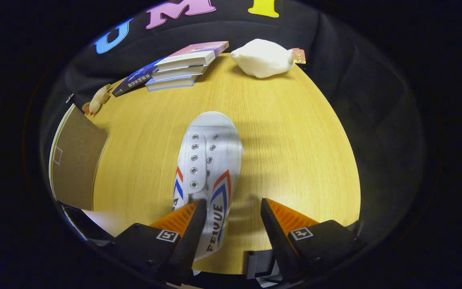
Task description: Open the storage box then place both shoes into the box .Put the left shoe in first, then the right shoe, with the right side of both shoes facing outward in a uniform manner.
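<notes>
A white canvas shoe (209, 160) with red and blue stripes lies on the wooden table (287, 132), toe pointing away from me. My gripper (233, 210) is open over its heel end. The left finger (185, 218) lies across the shoe's opening; the shoe's right side sits in the gap, apart from the right finger (283, 218). The brown cardboard storage box (76, 160) stands at the table's left edge, its flat side facing me; I cannot tell whether it is open.
A stack of books (179, 66) lies at the table's far side. A white soft bag-like lump (263, 58) with a small tag sits to their right. A small plush toy (98, 98) rests beyond the box.
</notes>
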A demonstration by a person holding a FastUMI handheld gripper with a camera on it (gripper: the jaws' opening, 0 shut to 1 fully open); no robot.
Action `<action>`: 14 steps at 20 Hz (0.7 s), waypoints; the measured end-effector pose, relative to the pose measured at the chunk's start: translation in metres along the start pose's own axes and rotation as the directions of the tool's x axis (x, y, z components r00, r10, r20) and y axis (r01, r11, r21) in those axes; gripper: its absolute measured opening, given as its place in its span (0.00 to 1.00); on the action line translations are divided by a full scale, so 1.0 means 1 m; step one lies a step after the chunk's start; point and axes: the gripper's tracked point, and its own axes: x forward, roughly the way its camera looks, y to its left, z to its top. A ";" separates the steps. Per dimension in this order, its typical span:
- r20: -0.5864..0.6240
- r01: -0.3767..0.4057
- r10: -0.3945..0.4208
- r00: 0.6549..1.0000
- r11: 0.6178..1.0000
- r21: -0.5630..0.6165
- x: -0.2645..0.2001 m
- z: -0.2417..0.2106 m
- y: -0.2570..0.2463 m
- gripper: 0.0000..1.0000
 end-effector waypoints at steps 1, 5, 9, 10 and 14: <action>-0.008 -0.012 0.012 1.000 1.000 0.006 0.003 0.001 0.002 0.82; -0.028 -0.079 0.081 0.996 0.995 0.067 0.005 0.002 0.017 0.55; -0.055 -0.086 0.096 0.994 0.982 0.165 0.006 0.003 0.014 0.32; -0.065 -0.095 0.111 0.992 0.973 0.210 0.009 0.002 0.013 0.27; -0.055 -0.150 0.169 0.984 0.957 0.248 0.007 0.001 0.012 0.08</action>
